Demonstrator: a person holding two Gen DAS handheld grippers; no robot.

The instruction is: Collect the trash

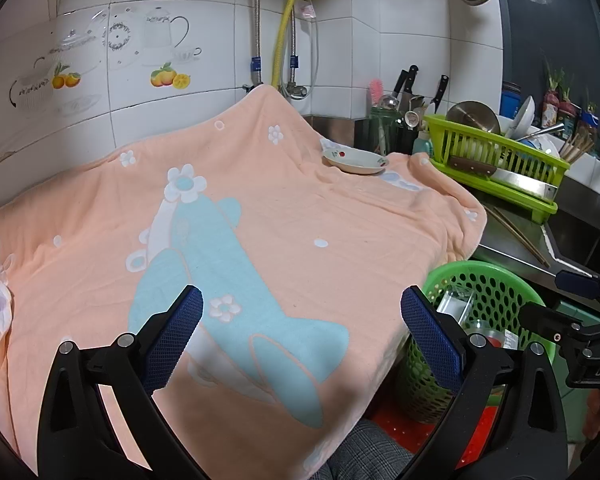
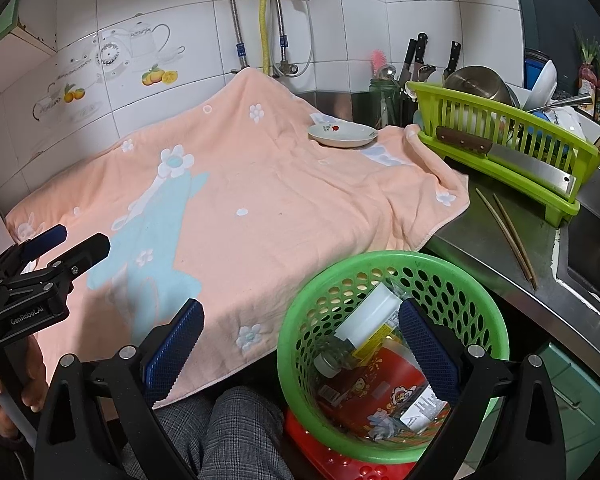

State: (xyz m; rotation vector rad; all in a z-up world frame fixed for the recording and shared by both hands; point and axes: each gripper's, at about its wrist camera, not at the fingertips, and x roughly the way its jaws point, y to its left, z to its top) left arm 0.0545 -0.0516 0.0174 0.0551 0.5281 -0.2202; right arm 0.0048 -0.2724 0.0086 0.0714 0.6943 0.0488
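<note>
Both grippers spread wide, empty: left gripper (image 1: pixel 302 330) over the peach towel (image 1: pixel 284 216), right gripper (image 2: pixel 300 338) at the towel's front edge. Green basket (image 2: pixel 300 308) beside it holds bottles (image 2: pixel 370 316); labels unreadable. Plate (image 2: pixel 342 135) far back.

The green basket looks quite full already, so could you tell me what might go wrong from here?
1. The green basket stands at the edge of the peach towel; a nudge from the open right gripper above it might tip it.
2. The white bottle lies high on the pile, so it could roll out.
3. The towel hangs over the counter edge; snagging it might drag the small dish.
</note>
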